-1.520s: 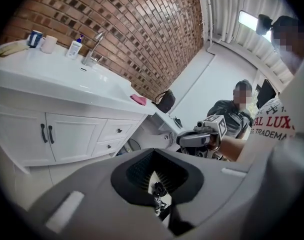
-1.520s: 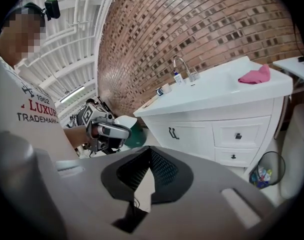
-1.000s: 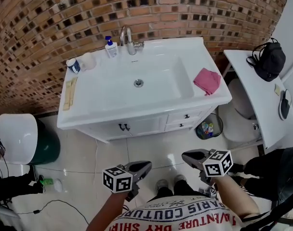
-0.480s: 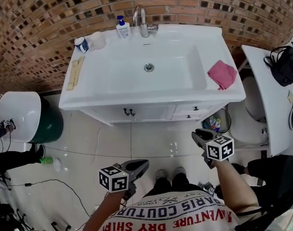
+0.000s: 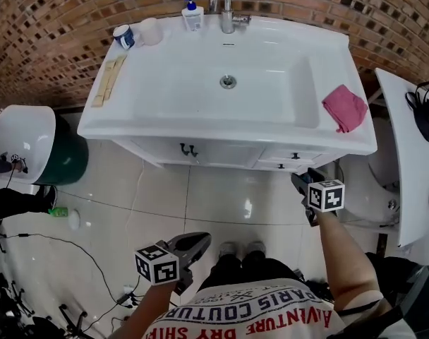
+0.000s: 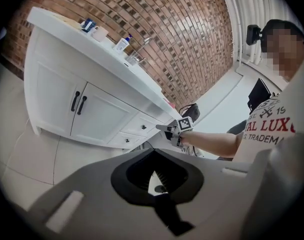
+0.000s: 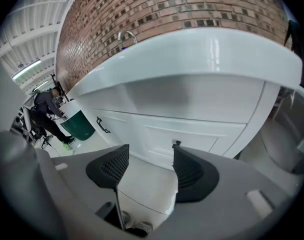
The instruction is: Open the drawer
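Setting: brick wall (image 5: 52,27) behind a white vanity (image 5: 221,154).
Drawer (image 7: 202,134): shut, under the basin's right end.
Right gripper (image 7: 149,154): jaws just opened wide, nothing between them, near the knob (image 7: 176,144).
Left gripper (image 5: 200,242): jaws together, held low and well back.

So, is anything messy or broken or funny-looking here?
Nothing looks broken or spilled. The pink cloth lies crumpled on the right side of the sink counter, and a black cable trails loose over the floor at the left. The drawers are shut.
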